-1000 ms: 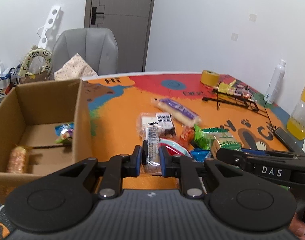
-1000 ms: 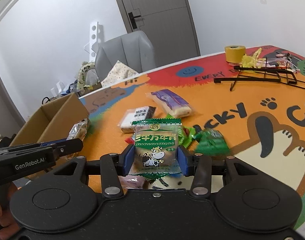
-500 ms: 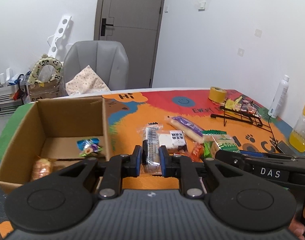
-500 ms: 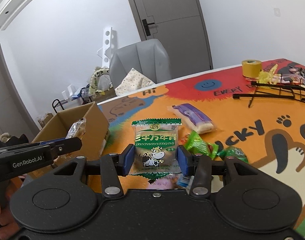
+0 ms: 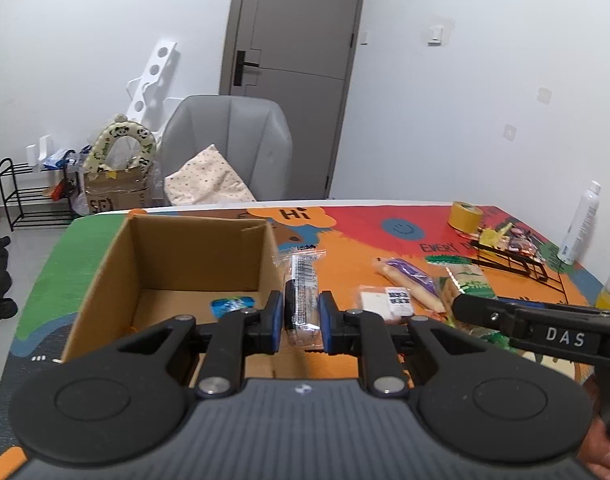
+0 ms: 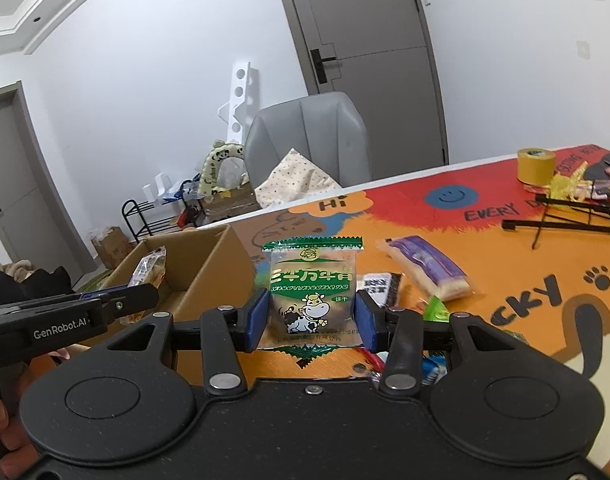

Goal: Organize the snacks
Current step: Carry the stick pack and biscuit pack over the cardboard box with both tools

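My left gripper [image 5: 301, 322] is shut on a clear-wrapped snack bar with a barcode [image 5: 303, 280], held upright just right of the open cardboard box [image 5: 105, 280]. A blue packet [image 5: 233, 305] lies on the box floor. My right gripper [image 6: 311, 320] is shut on a green-and-white cow biscuit packet [image 6: 312, 276], lifted above the orange table mat. In the right wrist view the left gripper [image 6: 137, 298] shows edge-on near the box [image 6: 209, 268]. A purple-wrapped roll [image 5: 411, 280] and a white-and-black packet [image 5: 387, 300] lie on the mat.
Several loose green, red and blue snacks [image 6: 435, 312] lie near the right gripper. A black wire rack [image 5: 513, 258], a yellow tape roll [image 5: 465, 216] and a white bottle [image 5: 581, 224] stand at the far right. A grey chair [image 5: 229, 148] stands behind the table.
Both grippers have risen and drifted left toward the box, each keeping its snack. The box now sits more centred in the left wrist view.
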Available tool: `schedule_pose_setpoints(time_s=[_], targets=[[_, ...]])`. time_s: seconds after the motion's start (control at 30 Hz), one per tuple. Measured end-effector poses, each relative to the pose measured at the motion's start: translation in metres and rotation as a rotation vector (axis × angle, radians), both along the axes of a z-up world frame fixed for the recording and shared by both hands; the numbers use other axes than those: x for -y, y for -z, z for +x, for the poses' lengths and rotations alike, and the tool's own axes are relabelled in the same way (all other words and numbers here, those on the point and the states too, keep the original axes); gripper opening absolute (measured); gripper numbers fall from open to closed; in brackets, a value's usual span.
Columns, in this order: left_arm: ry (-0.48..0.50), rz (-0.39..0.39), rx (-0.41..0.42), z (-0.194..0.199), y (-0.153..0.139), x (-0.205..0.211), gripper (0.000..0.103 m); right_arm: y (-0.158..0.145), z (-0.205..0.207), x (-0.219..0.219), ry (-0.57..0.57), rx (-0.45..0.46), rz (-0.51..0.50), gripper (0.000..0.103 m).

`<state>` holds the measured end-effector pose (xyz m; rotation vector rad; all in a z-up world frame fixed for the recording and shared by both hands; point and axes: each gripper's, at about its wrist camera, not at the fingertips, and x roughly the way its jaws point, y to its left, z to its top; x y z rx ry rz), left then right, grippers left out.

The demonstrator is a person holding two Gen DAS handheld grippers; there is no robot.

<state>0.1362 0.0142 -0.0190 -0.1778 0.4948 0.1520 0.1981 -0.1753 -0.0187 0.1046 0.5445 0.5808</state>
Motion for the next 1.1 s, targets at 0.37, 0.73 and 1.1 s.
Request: schedule_pose_setpoints(time_s=[0.37, 0.73, 1.1], targets=[[-0.058, -0.017, 0.003, -0.005, 0.0, -0.032, 0.018, -0.008, 0.004, -0.029, -0.044, 0.014, 0.003, 0.044], [-0.11, -0.059, -0.014, -0.006, 0.012, -0.067, 0.018, -0.015, 0.005, -0.068, -0.103, 0.02, -0.008, 0.044], [-0.15, -0.093, -0.03, -0.012, 0.017, -0.095, 0.023, -0.013, 0.005, -0.112, -0.161, 0.011, -0.04, 0.044]])
